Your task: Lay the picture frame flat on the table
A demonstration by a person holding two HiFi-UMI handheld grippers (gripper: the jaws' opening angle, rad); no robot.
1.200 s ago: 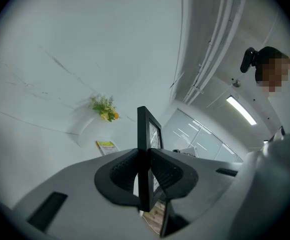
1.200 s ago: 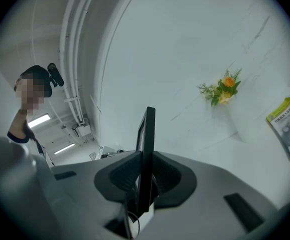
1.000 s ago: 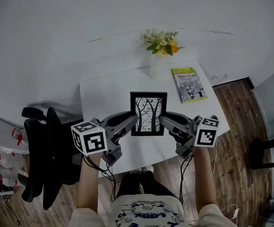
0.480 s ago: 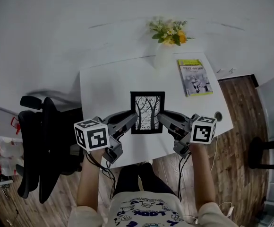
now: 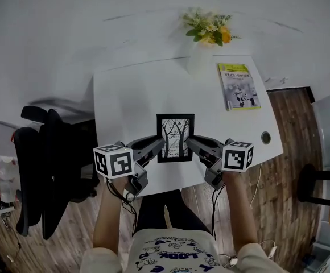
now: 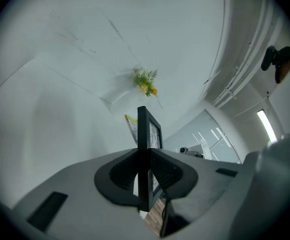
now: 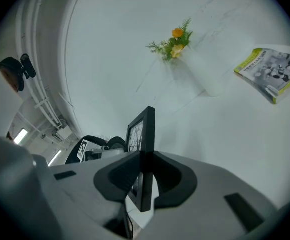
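1. Nearest the person, the left gripper point(image 5: 156, 144) has its jaws pinched on the left side bar of the picture frame point(image 5: 175, 138). The left gripper view shows the black bar edge-on, pressed between both pads.
2. The right gripper point(image 5: 194, 144) is clamped the same way on the frame's right side bar, so the frame hangs between the two grips.
3. The frame is over the near middle of the white table point(image 5: 131, 95), picture side up. Both gripper views show it lying roughly parallel to the tabletop. I cannot tell whether its back already touches the surface.
4. My reading is that the tipping-over is largely done. What seems left is settling the frame fully on the table, then letting go with both grippers.
5. Count, near zone: two grippers and one picture frame. One black office chair point(image 5: 51, 164) stands off the table's left side.
6. Count, middle: one table, with one round hole point(image 5: 265, 137) near its right edge.
7. Count, far: one yellow-edged book point(image 5: 240, 86) lies flat at far right. One white vase point(image 5: 198, 61) holds one bunch of flowers point(image 5: 207, 30) at the far edge, well apart from the frame.
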